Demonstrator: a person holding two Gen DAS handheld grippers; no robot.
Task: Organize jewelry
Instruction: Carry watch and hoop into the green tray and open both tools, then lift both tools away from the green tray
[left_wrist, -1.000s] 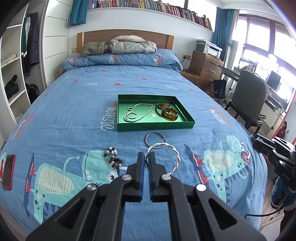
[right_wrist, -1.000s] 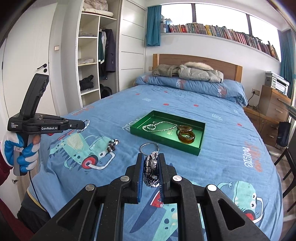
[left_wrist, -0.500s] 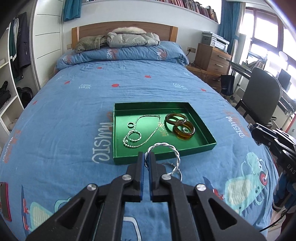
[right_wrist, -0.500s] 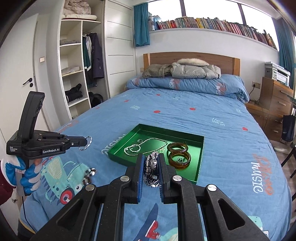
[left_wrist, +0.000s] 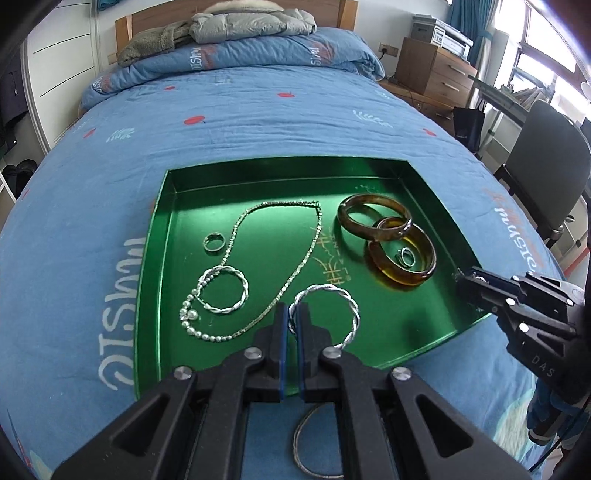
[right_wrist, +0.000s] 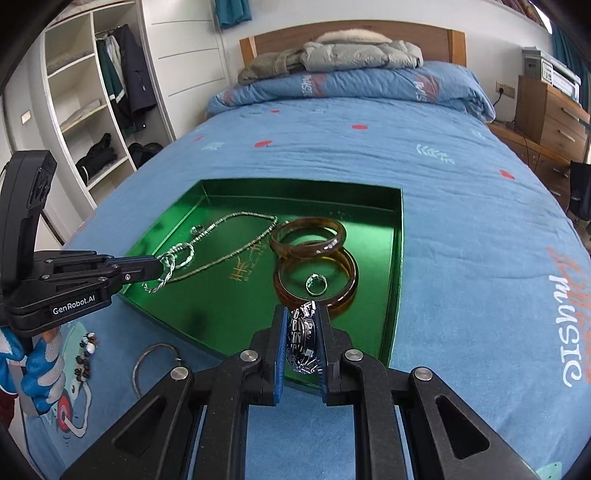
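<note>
A green tray (left_wrist: 168, 236) (right_wrist: 395, 258) lies on the blue bedspread. It holds a silver chain necklace (left_wrist: 295, 236), a twisted silver bangle (left_wrist: 223, 290), two amber bangles (left_wrist: 402, 254) (right_wrist: 306, 236) and small rings (left_wrist: 214, 243) (right_wrist: 316, 284). My left gripper (left_wrist: 290, 314) (right_wrist: 157, 268) is shut on a twisted silver bangle (left_wrist: 351, 314) and holds it over the tray's near edge. My right gripper (right_wrist: 302, 321) (left_wrist: 460, 280) is shut on a dark silver linked bracelet (right_wrist: 303, 343) over the tray's near right corner.
A thin silver ring bangle (right_wrist: 142, 363) (left_wrist: 301, 443) and a beaded bracelet (right_wrist: 85, 354) lie on the bedspread in front of the tray. Pillows and jackets (right_wrist: 332, 51) lie at the headboard. An office chair (left_wrist: 543, 170) and dresser (left_wrist: 432, 70) stand right of the bed.
Both grippers have moved forward toward the tray with their jewelry still gripped. The twisted bangle and the linked bracelet now hang over the tray's near edge.
</note>
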